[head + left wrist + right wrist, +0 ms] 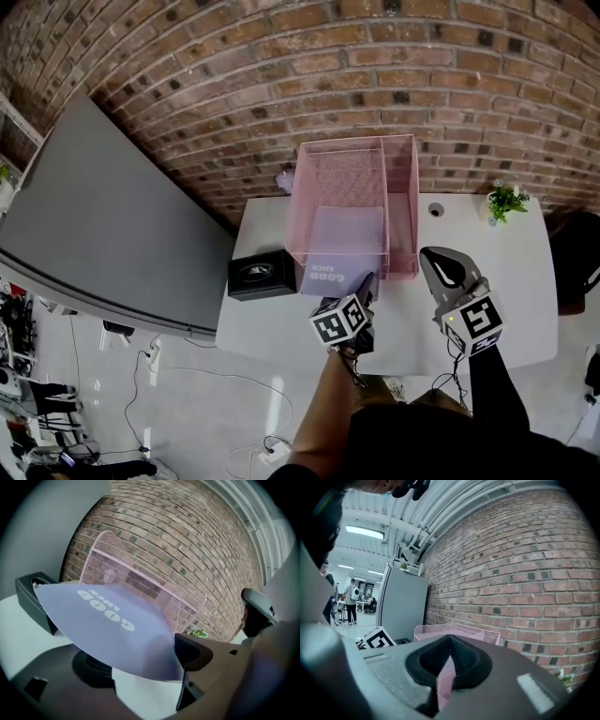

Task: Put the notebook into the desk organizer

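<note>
Now, nearest you, your left gripper (367, 287) has its jaws well apart, with the near right corner of the notebook (108, 620) between them. The cover rests on the lower jaw and passes under the other. The pads do not look clamped on it, so treat this as a loose cradle rather than a grip.

Your right gripper (439, 262) hangs above the bench (511, 305) off to the right. Its jaws are all but together, with nothing in them.

The notebook's long axis runs straight away from you. Its lettered near end sticks out at the left gripper, and its far part already lies inside the wide left compartment of the pink organizer (405, 178), seen through the mesh.

So the move ahead turns on pushing along that axis, forward and down. Your left gripper is the nearer one and sits right behind the notebook. The right one faces the narrow compartment. A black box (261, 275) stands just left of the organizer, and the brick wall is behind.
</note>
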A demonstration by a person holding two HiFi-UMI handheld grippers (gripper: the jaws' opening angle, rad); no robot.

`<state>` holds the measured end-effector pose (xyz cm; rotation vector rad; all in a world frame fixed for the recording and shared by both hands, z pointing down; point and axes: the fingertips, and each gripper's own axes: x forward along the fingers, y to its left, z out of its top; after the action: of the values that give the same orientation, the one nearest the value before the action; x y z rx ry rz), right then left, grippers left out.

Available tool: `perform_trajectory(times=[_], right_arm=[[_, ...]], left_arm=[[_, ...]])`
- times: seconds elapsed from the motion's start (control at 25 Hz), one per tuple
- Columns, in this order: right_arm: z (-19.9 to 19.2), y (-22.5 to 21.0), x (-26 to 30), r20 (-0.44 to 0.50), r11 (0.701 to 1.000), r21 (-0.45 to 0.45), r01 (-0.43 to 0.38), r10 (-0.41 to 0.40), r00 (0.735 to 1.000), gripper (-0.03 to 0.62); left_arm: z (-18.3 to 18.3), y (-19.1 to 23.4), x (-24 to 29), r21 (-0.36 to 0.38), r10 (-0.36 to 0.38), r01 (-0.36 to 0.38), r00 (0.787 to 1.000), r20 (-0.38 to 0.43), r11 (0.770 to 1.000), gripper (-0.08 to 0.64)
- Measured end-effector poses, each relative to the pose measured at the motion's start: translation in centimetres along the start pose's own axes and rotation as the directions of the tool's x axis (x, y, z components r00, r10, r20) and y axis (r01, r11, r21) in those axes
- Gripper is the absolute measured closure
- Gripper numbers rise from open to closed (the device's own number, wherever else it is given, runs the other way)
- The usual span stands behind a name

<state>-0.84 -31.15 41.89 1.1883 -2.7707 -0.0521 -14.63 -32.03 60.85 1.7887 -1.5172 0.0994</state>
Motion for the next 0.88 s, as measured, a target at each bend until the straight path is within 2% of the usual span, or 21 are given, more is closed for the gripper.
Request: perform_trajectory(times=[0.28, 0.88], right_arm=[[0.2, 0.6, -1.0, 0.01, 1.0, -0.007, -0.02, 0.02, 1.0, 0.592], [0.1, 1.5, -2.2, 0.025, 0.998, 0.012, -0.066, 0.066, 0.998, 0.592]], left_arm=[[-1.6, 0.4, -0.7, -0.065, -0.019, 0.021, 0.999, 0.025, 0.998, 0.183], [-3.3, -0.1, -3.8, 0.033, -0.028, 0.025, 0.995, 0.096, 0.999, 0.184]])
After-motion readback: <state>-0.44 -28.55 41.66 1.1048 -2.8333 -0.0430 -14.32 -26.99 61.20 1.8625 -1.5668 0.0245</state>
